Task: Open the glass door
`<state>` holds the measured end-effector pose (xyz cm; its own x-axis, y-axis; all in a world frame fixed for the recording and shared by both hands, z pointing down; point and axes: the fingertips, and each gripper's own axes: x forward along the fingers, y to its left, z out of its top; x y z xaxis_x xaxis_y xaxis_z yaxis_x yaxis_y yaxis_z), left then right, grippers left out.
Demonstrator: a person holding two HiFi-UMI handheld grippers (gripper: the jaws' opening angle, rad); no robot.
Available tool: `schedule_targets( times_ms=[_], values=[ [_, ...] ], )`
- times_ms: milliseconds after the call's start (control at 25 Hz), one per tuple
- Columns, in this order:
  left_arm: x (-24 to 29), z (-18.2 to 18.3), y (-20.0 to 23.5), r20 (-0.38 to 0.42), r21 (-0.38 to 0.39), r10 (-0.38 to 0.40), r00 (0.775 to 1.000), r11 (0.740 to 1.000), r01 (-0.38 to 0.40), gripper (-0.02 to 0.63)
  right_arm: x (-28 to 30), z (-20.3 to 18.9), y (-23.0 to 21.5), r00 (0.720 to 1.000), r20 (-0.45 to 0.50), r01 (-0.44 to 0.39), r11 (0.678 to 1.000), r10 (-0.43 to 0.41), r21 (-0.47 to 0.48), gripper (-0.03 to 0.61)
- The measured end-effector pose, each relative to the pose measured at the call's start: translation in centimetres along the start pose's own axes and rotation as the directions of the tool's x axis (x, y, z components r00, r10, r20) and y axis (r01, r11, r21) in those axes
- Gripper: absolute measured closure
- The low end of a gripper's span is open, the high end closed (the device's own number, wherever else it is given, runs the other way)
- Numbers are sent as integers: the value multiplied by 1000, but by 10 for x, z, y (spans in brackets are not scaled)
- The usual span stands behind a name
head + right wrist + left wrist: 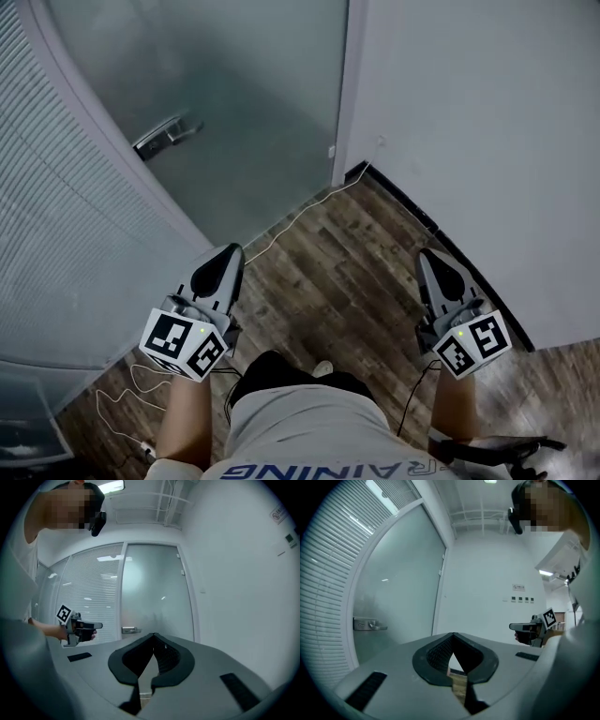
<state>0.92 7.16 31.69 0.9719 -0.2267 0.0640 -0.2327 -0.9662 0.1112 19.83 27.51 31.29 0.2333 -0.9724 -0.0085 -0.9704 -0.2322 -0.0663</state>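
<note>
With left tongs (233, 250) and right tongs (427, 255) pressed together, empty, best to hook the lever handle (167, 134) ahead-left squarely, press down, then swing the glass door (258, 94).

Grey tapered left tool (228, 253), right tool (429, 256); black-white marker cubes (183, 344); thin dark cables (410, 405); white shirt (309, 427), blue lettering (328, 469).
</note>
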Motion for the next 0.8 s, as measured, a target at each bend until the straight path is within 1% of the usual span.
schedule_targets(
  times_ms=[200, 400, 600, 800],
  values=[
    [6, -3, 26, -7, -6, 72, 997, 997, -73, 614, 45, -11, -3, 997, -8, -75, 997, 76, 22, 577],
    [23, -9, 55, -1, -21, 108, 994, 994, -108, 614, 86, -17, -6, 992, -19, -123, 992, 123, 11, 577],
    [50, 4, 103, 25, -33, 133, 991, 991, -132, 614, 147, -12, -10, 988, -32, -148, 989, 148, -4, 577],
    [66, 20, 163, 45, -24, 175, 984, 984, -174, 614, 220, -1, 2, 980, -37, -196, 980, 195, -22, 577]
  ],
)
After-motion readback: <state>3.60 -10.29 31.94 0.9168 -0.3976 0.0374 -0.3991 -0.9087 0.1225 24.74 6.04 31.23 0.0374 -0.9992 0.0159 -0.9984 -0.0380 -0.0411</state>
